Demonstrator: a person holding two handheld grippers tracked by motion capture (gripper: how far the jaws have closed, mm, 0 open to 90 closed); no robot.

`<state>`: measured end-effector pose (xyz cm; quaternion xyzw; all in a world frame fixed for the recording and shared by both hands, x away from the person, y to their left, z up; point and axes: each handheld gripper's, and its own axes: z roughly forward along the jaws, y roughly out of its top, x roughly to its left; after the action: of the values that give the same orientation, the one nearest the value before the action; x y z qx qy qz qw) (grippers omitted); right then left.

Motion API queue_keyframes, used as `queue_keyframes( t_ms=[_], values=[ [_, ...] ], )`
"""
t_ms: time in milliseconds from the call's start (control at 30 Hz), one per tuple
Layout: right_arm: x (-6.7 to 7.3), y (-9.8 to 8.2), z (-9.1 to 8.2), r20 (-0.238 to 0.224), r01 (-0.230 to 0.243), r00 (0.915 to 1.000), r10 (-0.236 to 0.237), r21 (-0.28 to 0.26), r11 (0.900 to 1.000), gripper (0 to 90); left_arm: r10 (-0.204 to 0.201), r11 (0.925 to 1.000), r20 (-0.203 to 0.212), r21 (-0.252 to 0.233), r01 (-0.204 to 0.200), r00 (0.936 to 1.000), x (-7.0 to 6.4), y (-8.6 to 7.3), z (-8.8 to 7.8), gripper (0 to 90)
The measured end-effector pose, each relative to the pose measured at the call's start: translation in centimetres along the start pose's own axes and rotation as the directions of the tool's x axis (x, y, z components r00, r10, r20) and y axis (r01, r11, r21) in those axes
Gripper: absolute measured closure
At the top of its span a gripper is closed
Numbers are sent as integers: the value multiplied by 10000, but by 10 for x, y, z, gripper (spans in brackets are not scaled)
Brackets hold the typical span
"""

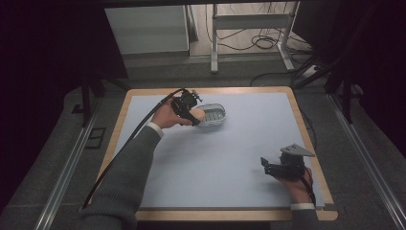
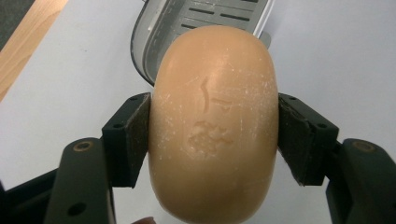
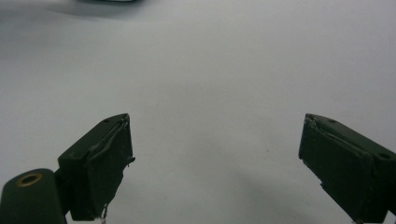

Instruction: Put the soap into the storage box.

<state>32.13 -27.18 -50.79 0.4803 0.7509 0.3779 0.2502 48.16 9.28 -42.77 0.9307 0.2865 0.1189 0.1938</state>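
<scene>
A tan oval bar of soap (image 2: 215, 126) with a stamped mark sits between the black pads (image 2: 137, 140) of my left gripper (image 2: 215, 140), which is shut on it from both sides. Just beyond it lies a grey slotted soap dish (image 2: 205, 14). In the high view the left gripper (image 1: 191, 115) holds the soap (image 1: 197, 115) at the left edge of the soap dish (image 1: 213, 115), at the far left of the mat. My right gripper (image 1: 265, 165) rests low at the near right, and in its own view the right gripper (image 3: 215, 163) stands open over bare mat with nothing between the jaws.
A pale blue mat (image 1: 230, 153) covers the wooden table (image 1: 215, 215). A black cable (image 1: 129, 139) trails from the left gripper along the sleeve. Behind the table stand a white frame (image 1: 249, 33) and floor cables.
</scene>
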Motion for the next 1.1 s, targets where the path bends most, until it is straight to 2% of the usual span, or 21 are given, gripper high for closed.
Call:
queue_keyframes(
  t_ms=[267,400,533,633,767,867,1100],
  values=[
    [-1,0,1,-25,-13,10000,13,-12,10000,95,-17,10000,26,-5,17,10000,0,7,4,326],
    [-3,0,1,4,-37,10000,37,-5,10000,94,111,9999,23,77,-112,9999,0,14,8,327],
    [-3,1,1,9,-48,10000,48,-7,10000,94,-25,9999,316,-118,29,9995,1,17,9,327],
    [-4,1,2,-4,-47,10000,47,-11,10000,95,104,9999,115,13,-104,9999,0,20,9,326],
    [-4,2,1,-20,-46,10000,45,-30,10000,95,155,9999,160,-55,-154,9998,0,29,9,326],
    [-5,2,0,2,-83,10000,83,-51,10000,95,225,9997,18,40,-225,9997,1,33,12,326],
    [-6,1,1,44,-54,10000,54,-33,10000,95,201,9998,182,-31,-201,9996,6,40,19,326]
  ],
)
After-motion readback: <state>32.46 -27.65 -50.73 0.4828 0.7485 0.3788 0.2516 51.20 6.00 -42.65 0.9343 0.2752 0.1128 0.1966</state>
